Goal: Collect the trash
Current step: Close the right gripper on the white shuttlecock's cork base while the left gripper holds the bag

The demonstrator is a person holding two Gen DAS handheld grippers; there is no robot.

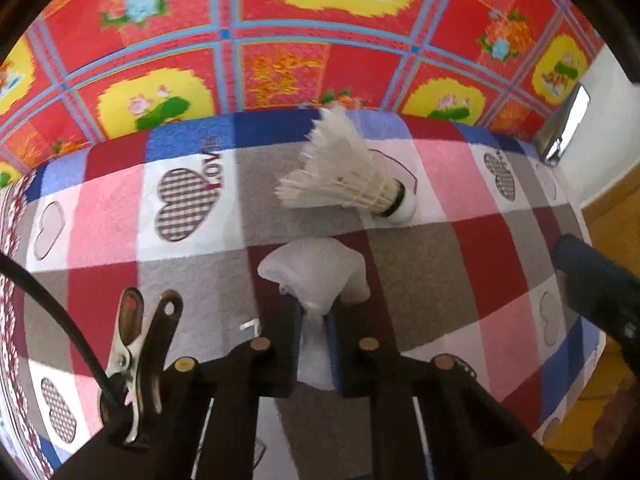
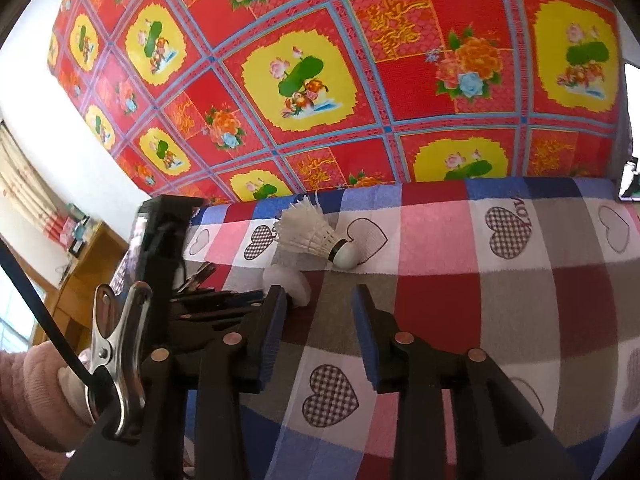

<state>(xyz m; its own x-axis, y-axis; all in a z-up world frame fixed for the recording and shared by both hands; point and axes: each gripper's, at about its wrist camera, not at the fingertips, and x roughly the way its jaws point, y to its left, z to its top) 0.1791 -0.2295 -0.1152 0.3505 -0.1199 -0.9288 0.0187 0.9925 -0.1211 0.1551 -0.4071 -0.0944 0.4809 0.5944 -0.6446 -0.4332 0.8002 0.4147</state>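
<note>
Clamped between the blue pads of the left gripper (image 1: 316, 328) is a crumpled white tissue (image 1: 316, 270); its narrow tail is pinched in the gap while the bulkier part bulges out just beyond the fingertips, resting on the checked blanket (image 1: 420, 264). In the right wrist view the same tissue (image 2: 290, 282) shows as a white wad at the tip of the left gripper (image 2: 256, 294), which reaches in from the left edge of the blanket (image 2: 440, 280).

Right gripper (image 2: 320, 312) hovers with its jaws parted and nothing between them, only the blanket's checks and a heart print showing in the gap. The tissue lies just beyond and slightly left of its left fingertip, close but apart from it.

Farther back, near the blanket's far edge, a white feather shuttlecock (image 1: 344, 172) lies on its side, cork end to the right, feathers fanning left. It sits just beyond the tissue, not touching it, and ahead of the right gripper in that view (image 2: 316, 236).

Behind the blanket's far edge rises a red floral cloth (image 2: 360, 80) with yellow panels. A pink fleecy sleeve (image 2: 28, 392) appears at the lower left of the right wrist view.
</note>
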